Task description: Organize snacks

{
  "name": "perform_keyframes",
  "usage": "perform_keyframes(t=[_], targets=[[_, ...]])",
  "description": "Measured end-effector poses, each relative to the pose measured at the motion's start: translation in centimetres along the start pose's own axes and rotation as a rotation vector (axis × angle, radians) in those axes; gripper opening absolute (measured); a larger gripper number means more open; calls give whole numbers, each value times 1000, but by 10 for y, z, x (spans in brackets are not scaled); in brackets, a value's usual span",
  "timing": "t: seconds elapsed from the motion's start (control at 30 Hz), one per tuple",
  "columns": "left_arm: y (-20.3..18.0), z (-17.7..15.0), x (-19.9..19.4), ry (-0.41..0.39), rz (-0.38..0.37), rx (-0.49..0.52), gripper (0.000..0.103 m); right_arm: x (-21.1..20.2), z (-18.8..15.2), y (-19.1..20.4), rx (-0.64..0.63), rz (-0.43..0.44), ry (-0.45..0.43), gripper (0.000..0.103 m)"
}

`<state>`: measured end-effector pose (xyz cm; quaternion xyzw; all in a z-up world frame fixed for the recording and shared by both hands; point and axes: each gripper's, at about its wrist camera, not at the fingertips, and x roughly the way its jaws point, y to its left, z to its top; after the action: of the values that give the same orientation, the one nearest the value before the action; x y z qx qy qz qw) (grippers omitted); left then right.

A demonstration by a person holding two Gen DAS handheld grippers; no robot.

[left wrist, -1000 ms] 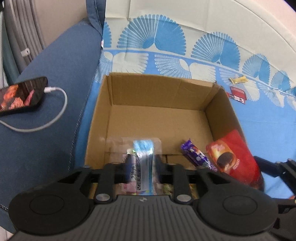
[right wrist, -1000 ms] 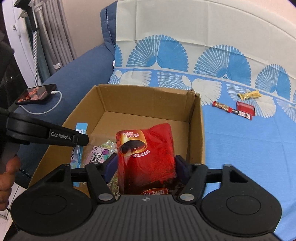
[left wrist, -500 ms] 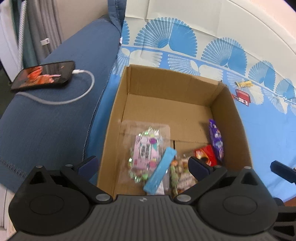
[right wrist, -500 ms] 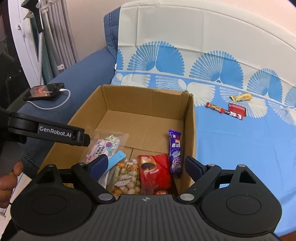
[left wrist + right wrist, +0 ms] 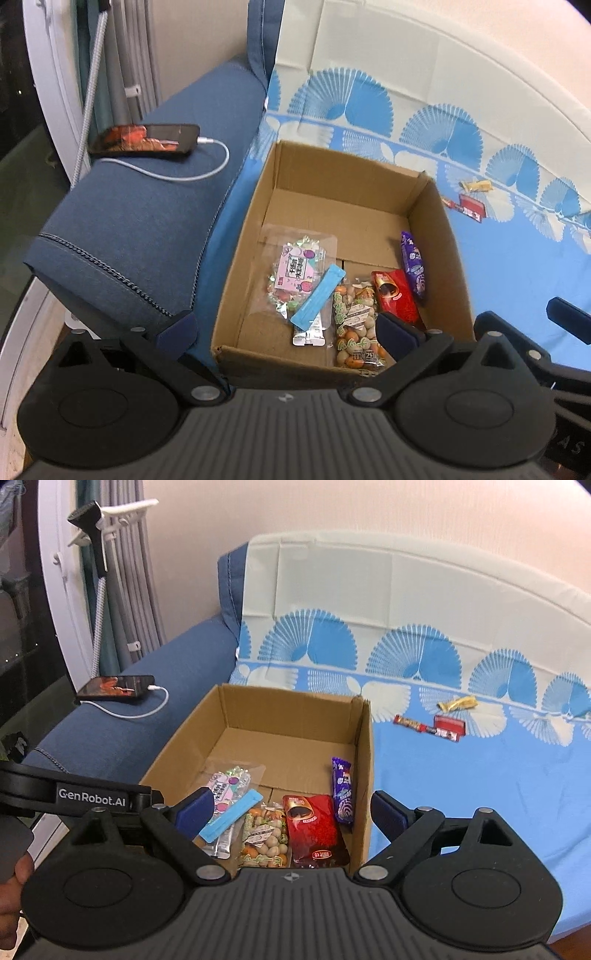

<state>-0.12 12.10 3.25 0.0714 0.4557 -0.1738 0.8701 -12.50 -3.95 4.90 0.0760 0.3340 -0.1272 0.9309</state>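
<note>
While both grippers hang above the open brown cardboard box (image 5: 364, 738), left gripper (image 5: 286, 326) jaws stand wide, empty; right gripper (image 5: 291, 806) jaws wide, nothing between; red foil snack bag (image 5: 314, 829), purple wrapper bar (image 5: 342, 790), peanut packet (image 5: 266, 836), light-blue stick sachet (image 5: 318, 297) lie inside; three small snacks (image 5: 443, 720) sit on the blue fan-print sheet (image 5: 480, 794).

I read "GenRobot.AI" in white on the black side of the left gripper (image 5: 110, 799) seen from my right wrist camera, while the printing on the snack packets (image 5: 314, 830) in the cardboard box (image 5: 365, 746) stays too small to make out.
</note>
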Motion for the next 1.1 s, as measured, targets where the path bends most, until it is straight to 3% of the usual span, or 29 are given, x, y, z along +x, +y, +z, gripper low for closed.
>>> perform_keyframes(t=[0.43, 1.1], targets=[[-5, -15, -39, -78, 14, 26, 103, -43, -8, 4, -6, 11, -70, 95], [-3, -16, -59, -123, 20, 32, 103, -61, -10, 2, -6, 22, -113, 97]])
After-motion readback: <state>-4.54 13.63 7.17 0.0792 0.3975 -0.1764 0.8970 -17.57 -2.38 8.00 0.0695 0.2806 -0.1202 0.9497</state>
